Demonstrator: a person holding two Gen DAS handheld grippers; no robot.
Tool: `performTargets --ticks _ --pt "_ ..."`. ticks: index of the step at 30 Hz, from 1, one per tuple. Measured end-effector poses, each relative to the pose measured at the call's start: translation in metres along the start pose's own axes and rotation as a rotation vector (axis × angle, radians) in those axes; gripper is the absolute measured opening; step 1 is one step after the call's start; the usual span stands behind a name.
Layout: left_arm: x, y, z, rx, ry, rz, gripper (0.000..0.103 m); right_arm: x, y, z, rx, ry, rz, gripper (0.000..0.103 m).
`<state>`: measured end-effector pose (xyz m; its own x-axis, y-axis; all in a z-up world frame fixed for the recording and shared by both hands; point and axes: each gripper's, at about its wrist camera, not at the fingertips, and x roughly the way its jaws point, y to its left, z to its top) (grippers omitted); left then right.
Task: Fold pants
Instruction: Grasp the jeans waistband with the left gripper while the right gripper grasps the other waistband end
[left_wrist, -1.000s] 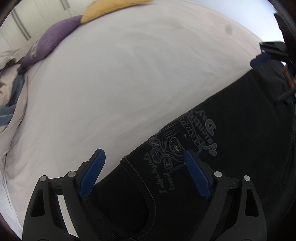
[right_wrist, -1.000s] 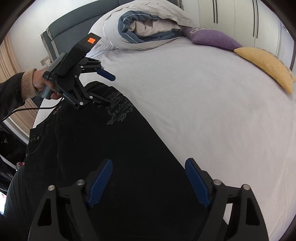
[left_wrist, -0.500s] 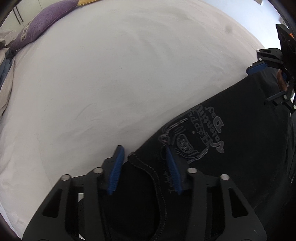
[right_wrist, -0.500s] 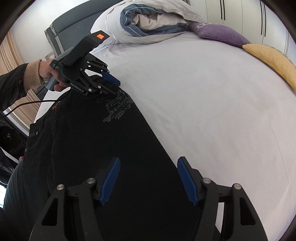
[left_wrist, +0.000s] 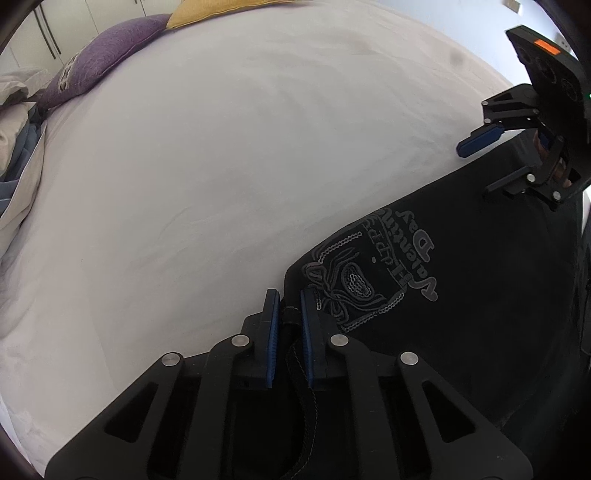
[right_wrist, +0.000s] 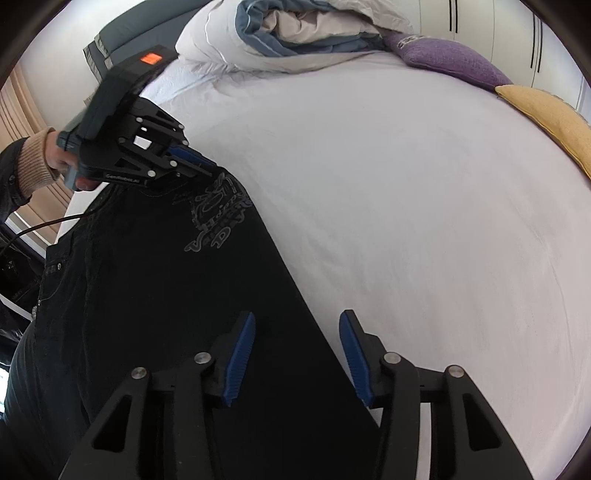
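While the black pants (left_wrist: 461, 295) are lying along the lower right of the left wrist view, on a pale bed sheet (left_wrist: 221, 166), the left gripper (left_wrist: 287, 314) is clenching on their stitched edge at the bottom centre; its jaws have just been closing, and a fold of dark fabric is sitting pinched between the blue pads. Just right of them a grey embroidered emblem is showing upside down, with lettering that seems to be reading "Valentine Day"; the smaller script beside it is too fine to make out. At the upper left a purple cushion (left_wrist: 99, 62) and a yellow cushion (left_wrist: 221, 9) are being cut off by the frame's rim. At the far right the right gripper (left_wrist: 491, 162) is hanging over the pants, with only one of its blue pads plain to see.

In the right wrist view a hand (right_wrist: 55, 162) in a tan cuff is gripping the left gripper's handle at the left, with an orange tag on its casing; white lettering on its frame is too small to read. Below it the emblem is appearing again, only "Day" being legible. At the bottom centre the right gripper's jaws have just been closing yet are standing apart, straddling the pants' right edge without pressing on it. Rumpled bedding (right_wrist: 295, 33) is lying along the top.
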<state>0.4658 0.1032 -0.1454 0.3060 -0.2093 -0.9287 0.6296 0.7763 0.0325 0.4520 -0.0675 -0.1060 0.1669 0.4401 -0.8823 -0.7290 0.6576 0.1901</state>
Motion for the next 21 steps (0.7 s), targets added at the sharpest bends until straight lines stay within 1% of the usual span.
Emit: performTargets --ticks 2,4,6,10,11,12,13,14,15,18,21 --pt "-0.001 -0.004 -0.001 0.005 -0.011 0.008 0.008 0.008 -0.002 0.004 -0.009 0.028 -0.009 0.049" --pt "-0.006 -0.009 -0.002 0.014 -0.029 0.016 0.007 0.01 -0.004 0.009 -0.008 0.028 -0.004 0.048" --pt "-0.019 -0.012 -0.015 0.016 -0.058 0.02 0.007 0.012 -0.007 0.012 -0.003 0.031 -0.001 0.048" --pt "-0.03 -0.023 -0.023 0.03 -0.113 0.032 0.007 0.018 -0.008 0.017 -0.026 0.052 0.001 0.047" --pt "-0.036 -0.018 -0.027 0.031 -0.122 0.033 0.007 0.018 -0.009 0.017 -0.029 0.056 0.0 0.046" --pt "-0.04 -0.021 -0.03 0.032 -0.136 0.035 0.007 0.017 -0.009 0.016 -0.03 0.058 0.001 0.041" --pt "-0.043 -0.023 -0.032 0.031 -0.146 0.035 0.007 0.016 -0.01 0.017 -0.033 0.062 0.001 0.031" --pt "-0.047 -0.026 -0.035 0.029 -0.158 0.033 0.007 0.016 -0.008 0.017 -0.036 0.065 0.003 0.025" --pt "-0.06 -0.019 -0.035 0.029 -0.164 0.03 0.007 0.015 -0.007 0.018 -0.041 0.072 0.005 0.016" --pt "-0.078 -0.019 -0.048 0.035 -0.187 0.03 0.007 0.015 -0.001 0.02 -0.071 0.088 -0.016 0.008" --pt "-0.089 -0.021 -0.055 0.036 -0.198 0.036 0.007 0.007 0.004 0.02 -0.075 0.076 -0.025 0.004"
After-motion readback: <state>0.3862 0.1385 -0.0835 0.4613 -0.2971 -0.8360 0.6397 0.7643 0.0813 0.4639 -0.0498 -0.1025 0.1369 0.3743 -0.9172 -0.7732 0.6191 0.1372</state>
